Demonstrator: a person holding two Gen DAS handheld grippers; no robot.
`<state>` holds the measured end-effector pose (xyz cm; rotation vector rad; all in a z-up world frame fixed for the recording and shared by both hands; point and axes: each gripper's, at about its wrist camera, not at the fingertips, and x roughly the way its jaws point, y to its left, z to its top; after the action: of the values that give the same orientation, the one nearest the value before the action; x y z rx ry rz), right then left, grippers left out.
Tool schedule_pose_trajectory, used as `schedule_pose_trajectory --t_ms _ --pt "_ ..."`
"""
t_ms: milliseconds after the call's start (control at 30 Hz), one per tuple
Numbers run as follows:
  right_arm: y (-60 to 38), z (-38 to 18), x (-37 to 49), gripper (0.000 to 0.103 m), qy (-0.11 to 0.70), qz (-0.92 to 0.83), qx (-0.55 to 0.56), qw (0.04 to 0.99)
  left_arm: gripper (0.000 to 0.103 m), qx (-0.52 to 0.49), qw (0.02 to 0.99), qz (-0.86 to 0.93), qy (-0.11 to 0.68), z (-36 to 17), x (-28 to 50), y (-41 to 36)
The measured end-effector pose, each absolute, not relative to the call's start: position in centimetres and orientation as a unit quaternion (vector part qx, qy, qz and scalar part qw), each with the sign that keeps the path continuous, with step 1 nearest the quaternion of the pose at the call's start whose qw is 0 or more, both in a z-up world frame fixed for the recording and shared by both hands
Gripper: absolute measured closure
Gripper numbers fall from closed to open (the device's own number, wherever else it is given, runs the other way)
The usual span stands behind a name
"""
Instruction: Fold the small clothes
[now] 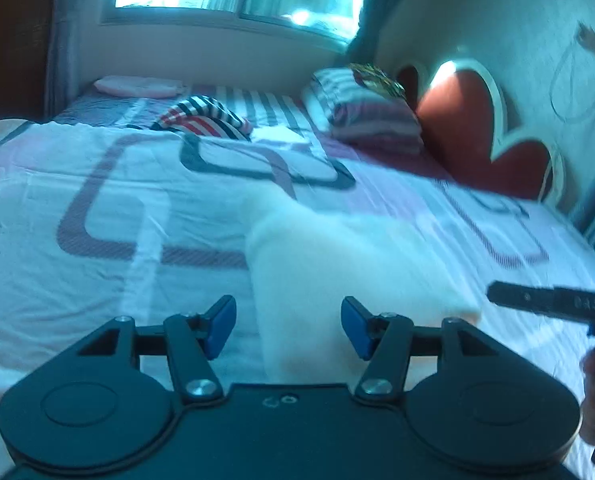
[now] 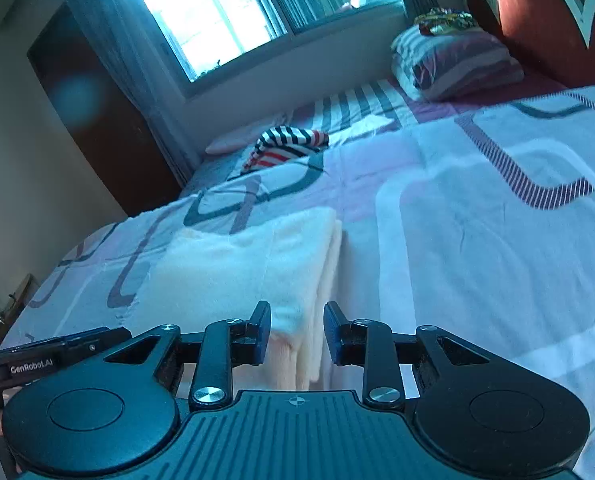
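Both jaws parted, empty, left gripper (image 1: 287, 328), right gripper (image 2: 297, 334), fluffy, seemingly folded cream cloth (image 2: 237, 272).

Folded cream garment (image 2: 237, 268): soft, fuzzy fleece-like cloth, matt. Bedspread (image 2: 477, 248): smooth woven cloth, lightly creased, printed. Striped garment (image 2: 289, 144): thin cloth. Left gripper (image 1: 288, 328): matt black plastic body, blue pads (image 1: 221, 326) (rubbery-looking), shiny metal screws. Right gripper (image 2: 297, 336): the same black plastic, ribbed housing. Headboard (image 1: 477, 136): smooth red panel, glossy pale trim.
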<state>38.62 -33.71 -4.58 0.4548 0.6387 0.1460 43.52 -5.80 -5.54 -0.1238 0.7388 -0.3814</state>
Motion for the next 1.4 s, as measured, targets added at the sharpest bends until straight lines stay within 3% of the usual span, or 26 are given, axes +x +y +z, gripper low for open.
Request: schedule_pose_trajectory --t_ms 133,233,267,300,367,433,533,667,800,967,1267,1400 --pt "-31.0 -3.6 42.2 0.074 0.304 0.103 0.155 0.934 0.048 -0.069 0.915 -0.172 0.359 -5.6 47.1 -5.9" --pt "-29.0 -6.1 45.6 0.074 0.339 0.109 0.093 0.93 0.046 -0.059 0.907 -0.173 0.38 -7.4 49.9 -7.0" --pt "-28.7 -7.8 46.6 0.074 0.374 0.094 0.063 0.921 0.043 -0.053 0.896 -0.173 0.406 -8.8 50.9 -7.4" --pt "-29.2 -9.0 46.5 0.074 0.367 0.092 0.067 0.923 0.035 -0.063 0.89 -0.173 0.417 -10.0 51.4 -7.4" --pt "-30.7 -9.4 46.3 0.073 0.373 0.09 0.107 0.917 0.03 -0.097 0.888 -0.165 0.417 -10.6 51.6 -6.9" --pt "-30.8 -9.2 45.9 0.073 0.375 0.085 0.101 0.918 0.031 -0.095 0.889 -0.168 0.414 -10.4 51.3 -6.8" --pt "-30.4 -7.5 45.1 0.073 0.364 0.073 0.079 0.925 0.044 -0.089 0.895 -0.177 0.399 -8.8 50.0 -6.3" --pt "-30.0 -5.5 43.5 0.073 0.343 0.103 0.085 0.93 0.041 -0.08 0.899 -0.194 0.384 -7.7 47.3 -5.7" --pt "-28.1 -8.6 44.5 0.073 0.383 0.084 0.04 0.919 0.031 -0.101 0.883 -0.188 0.418 -10.2 48.3 -6.0" --pt "-28.4 -6.6 42.9 0.073 0.371 0.067 0.063 0.924 0.039 -0.064 0.889 -0.195 0.41 -8.3 46.6 -6.3" --pt "-25.0 -7.8 34.5 0.073 0.422 0.104 -0.015 0.901 0.04 -0.074 0.881 -0.196 0.423 -9.8 37.8 -3.7" --pt "-26.0 -8.3 31.9 0.073 0.433 0.085 0.013 0.897 0.039 -0.048 0.882 -0.204 0.423 -9.7 35.2 -4.3"
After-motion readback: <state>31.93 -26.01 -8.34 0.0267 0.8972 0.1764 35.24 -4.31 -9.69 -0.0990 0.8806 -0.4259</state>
